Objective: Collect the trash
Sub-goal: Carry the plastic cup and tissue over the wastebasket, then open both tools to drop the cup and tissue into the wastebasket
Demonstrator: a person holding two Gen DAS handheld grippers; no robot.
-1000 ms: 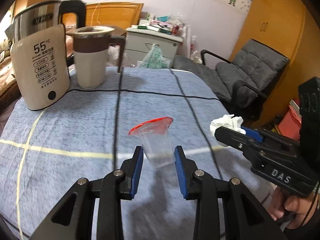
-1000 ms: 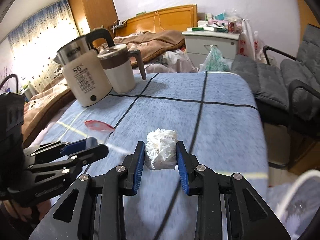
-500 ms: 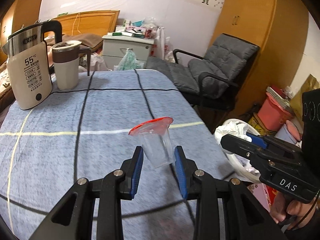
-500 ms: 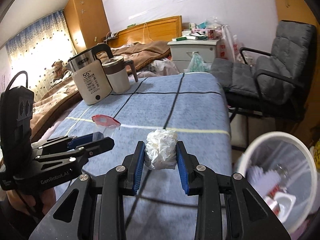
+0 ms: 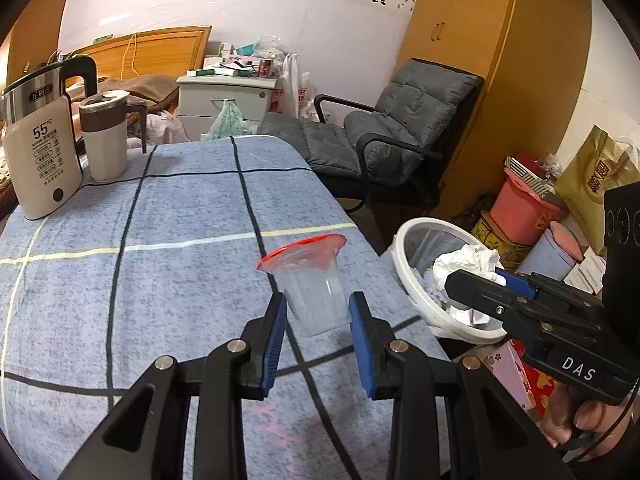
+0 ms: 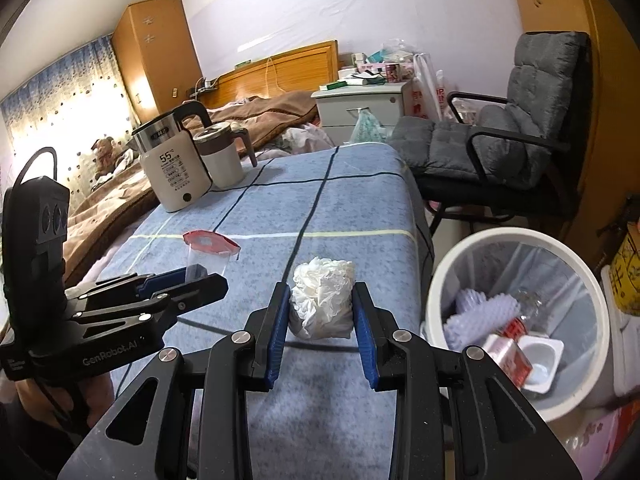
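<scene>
My left gripper (image 5: 318, 308) is shut on a clear plastic cup (image 5: 314, 292) with a peeled red foil lid, held above the blue tablecloth; the cup also shows in the right wrist view (image 6: 208, 254). My right gripper (image 6: 322, 304) is shut on a crumpled white tissue wad (image 6: 323, 306), held over the table's right side; the wad also shows in the left wrist view (image 5: 466, 260). A white trash bin (image 6: 516, 240) with a clear liner stands on the floor right of the table, holding packaging and a white cup. It also shows in the left wrist view (image 5: 404, 256).
A cream kettle (image 5: 38, 152) and a cream-brown mug (image 5: 104, 136) stand at the table's far left. A grey chair (image 5: 400, 128) stands beyond the table. Red and blue containers (image 5: 524, 212) and boxes crowd the floor right of the bin.
Both grippers pulled back and swung right with their loads still held. The trash bin has come into fuller view beside the table.
</scene>
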